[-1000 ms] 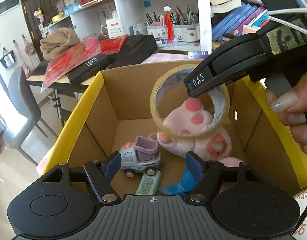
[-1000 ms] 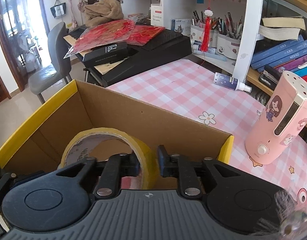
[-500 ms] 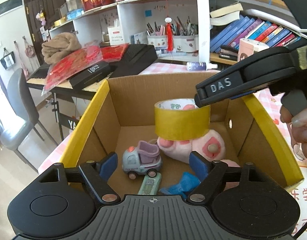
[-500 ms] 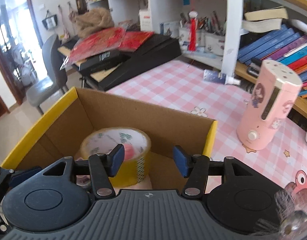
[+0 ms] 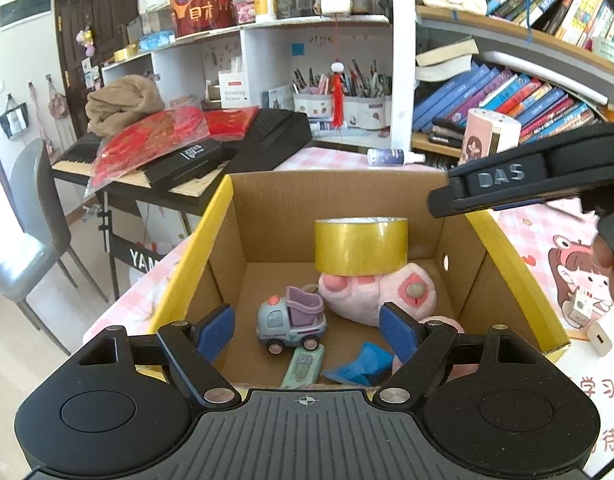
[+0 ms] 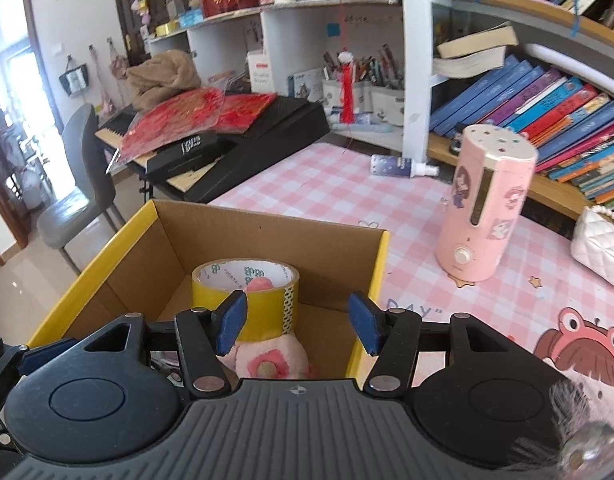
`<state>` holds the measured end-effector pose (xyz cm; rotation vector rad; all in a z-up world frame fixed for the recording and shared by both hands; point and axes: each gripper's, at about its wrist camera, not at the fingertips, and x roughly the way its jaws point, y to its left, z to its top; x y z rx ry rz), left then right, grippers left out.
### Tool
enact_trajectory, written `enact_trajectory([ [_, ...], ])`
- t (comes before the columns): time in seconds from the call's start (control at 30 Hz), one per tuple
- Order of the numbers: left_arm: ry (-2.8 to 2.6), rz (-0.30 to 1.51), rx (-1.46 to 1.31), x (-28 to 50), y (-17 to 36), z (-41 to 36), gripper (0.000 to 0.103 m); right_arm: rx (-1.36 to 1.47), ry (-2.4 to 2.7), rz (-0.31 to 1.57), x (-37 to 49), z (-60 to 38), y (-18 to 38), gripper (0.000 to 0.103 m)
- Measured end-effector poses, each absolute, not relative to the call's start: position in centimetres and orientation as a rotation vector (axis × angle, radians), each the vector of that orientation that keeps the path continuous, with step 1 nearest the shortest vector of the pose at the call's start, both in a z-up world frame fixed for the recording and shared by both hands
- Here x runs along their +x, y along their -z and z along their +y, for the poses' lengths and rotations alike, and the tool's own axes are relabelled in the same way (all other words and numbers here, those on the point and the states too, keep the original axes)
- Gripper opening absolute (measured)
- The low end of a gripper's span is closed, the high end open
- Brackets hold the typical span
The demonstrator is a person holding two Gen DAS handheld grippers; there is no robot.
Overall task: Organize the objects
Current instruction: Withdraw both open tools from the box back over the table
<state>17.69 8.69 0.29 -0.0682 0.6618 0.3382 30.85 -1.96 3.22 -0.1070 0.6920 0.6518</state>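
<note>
Right gripper (image 6: pixel 298 322) hangs above the cardboard box (image 6: pixel 267 236) with its blue pads spread wide and nothing between them, and the left gripper (image 5: pixel 307 328) is just as wide and bare at the near rim. The tape roll (image 5: pixel 361 245) sits flat on the pink plush toy (image 5: pixel 403 292) inside the box, beside a toy truck (image 5: pixel 291 320).

Tape roll (image 6: pixel 245 298) sits on pink plush (image 6: pixel 267 360) inside cardboard box (image 6: pixel 267 240).
</note>
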Motion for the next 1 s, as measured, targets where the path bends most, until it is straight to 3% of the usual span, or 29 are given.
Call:
enact_trajectory([
  [0.43,-0.32,0.595,-0.103,14.0,-1.7,9.3,0.086,-0.091,-0.524,0.552,24.7,-7.0,-4.9,0.057],
  [1.0,-0.263,0.644,-0.095,8.8,-0.3,9.0,0.086,-0.132,-0.324,0.61,15.1,-9.8,-0.5,0.067],
])
